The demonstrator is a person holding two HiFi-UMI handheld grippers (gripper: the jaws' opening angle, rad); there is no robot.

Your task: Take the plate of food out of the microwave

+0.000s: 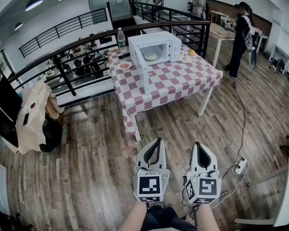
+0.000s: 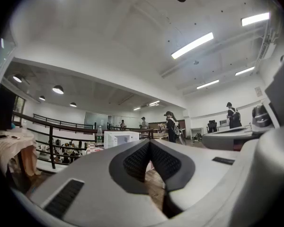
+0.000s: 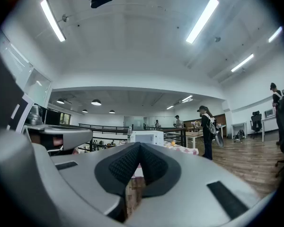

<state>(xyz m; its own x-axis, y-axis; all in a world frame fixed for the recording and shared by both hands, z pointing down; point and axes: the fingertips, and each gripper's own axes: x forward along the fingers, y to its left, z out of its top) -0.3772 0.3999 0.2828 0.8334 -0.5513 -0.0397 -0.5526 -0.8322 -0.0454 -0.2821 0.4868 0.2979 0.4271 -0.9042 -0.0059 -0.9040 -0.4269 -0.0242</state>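
Note:
A white microwave [image 1: 156, 49] stands on a table with a red-and-white checked cloth [image 1: 178, 81], well ahead of me. Its door [image 1: 141, 66] hangs open toward me. Inside lies a plate of food [image 1: 151, 56]. My left gripper [image 1: 157, 141] and right gripper [image 1: 198, 144] are held side by side over the wooden floor, far short of the table. Both are shut with nothing between the jaws. The microwave [image 2: 117, 138] shows small and distant past the left gripper [image 2: 149, 143]. Beyond the right gripper [image 3: 140, 145] the microwave [image 3: 146, 137] is just as small.
On the table are a small plate [image 1: 124, 66], a bottle [image 1: 121, 40] and an orange fruit on a plate [image 1: 191, 53]. A black railing [image 1: 77, 42] runs behind. A person [image 1: 241, 37] stands at right. A draped chair [image 1: 36, 114] is left; a power strip [image 1: 240, 166] lies on the floor.

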